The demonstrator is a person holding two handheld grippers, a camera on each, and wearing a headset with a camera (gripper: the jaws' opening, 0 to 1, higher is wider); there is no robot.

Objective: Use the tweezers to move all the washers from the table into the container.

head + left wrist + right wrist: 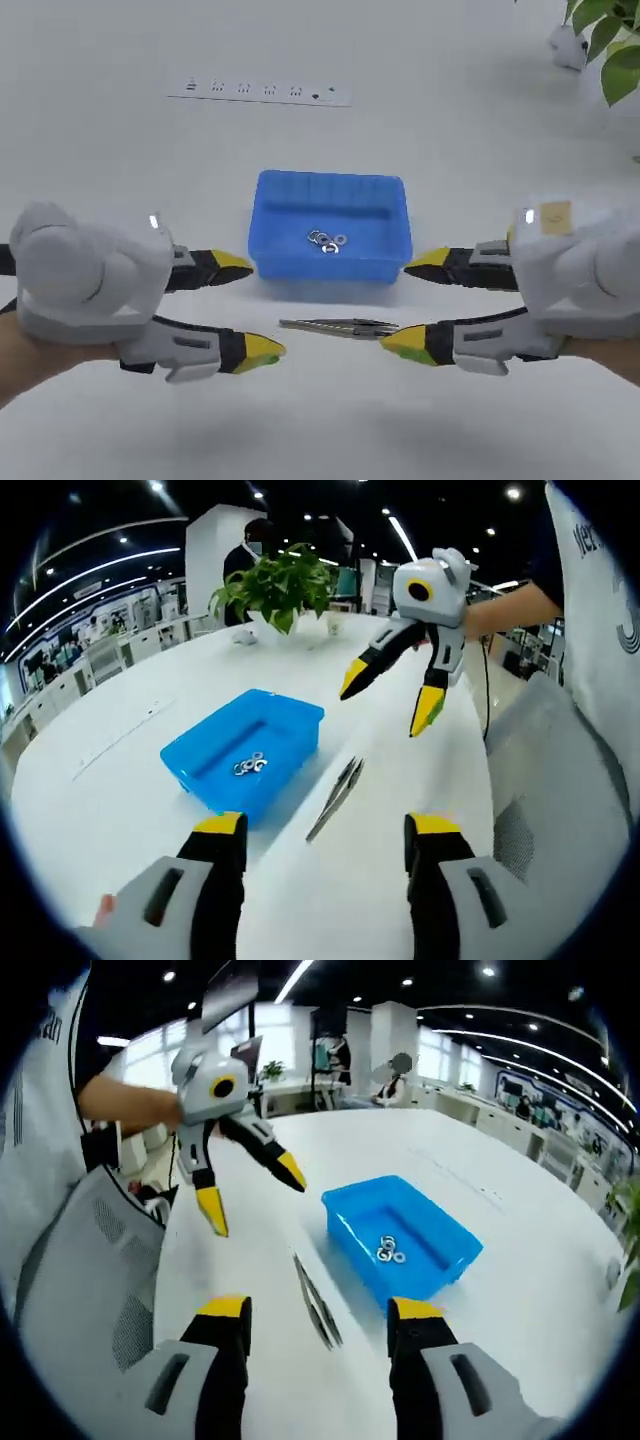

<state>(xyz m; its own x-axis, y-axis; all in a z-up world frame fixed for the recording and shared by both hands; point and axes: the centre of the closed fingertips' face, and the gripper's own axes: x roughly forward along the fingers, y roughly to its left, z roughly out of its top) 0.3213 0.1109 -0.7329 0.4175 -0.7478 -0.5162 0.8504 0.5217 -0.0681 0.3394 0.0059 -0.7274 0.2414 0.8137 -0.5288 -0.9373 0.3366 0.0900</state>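
Washers [327,241] lie inside the blue container [300,262]; tweezers [338,326] rest on the tabletop [450,120] just nearer, between the left hand-held gripper [265,308] and right hand-held gripper [397,305], both released, empty.

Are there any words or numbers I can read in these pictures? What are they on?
Nothing reads clearly.
White shirt: dark letters and a big curved mark, cut off at the edge, unreadable.
Power strip: tiny marks, too small to read.
Yellow sticker on the right gripper: too blurred to read.
Blue container, tweezers: no text seen.
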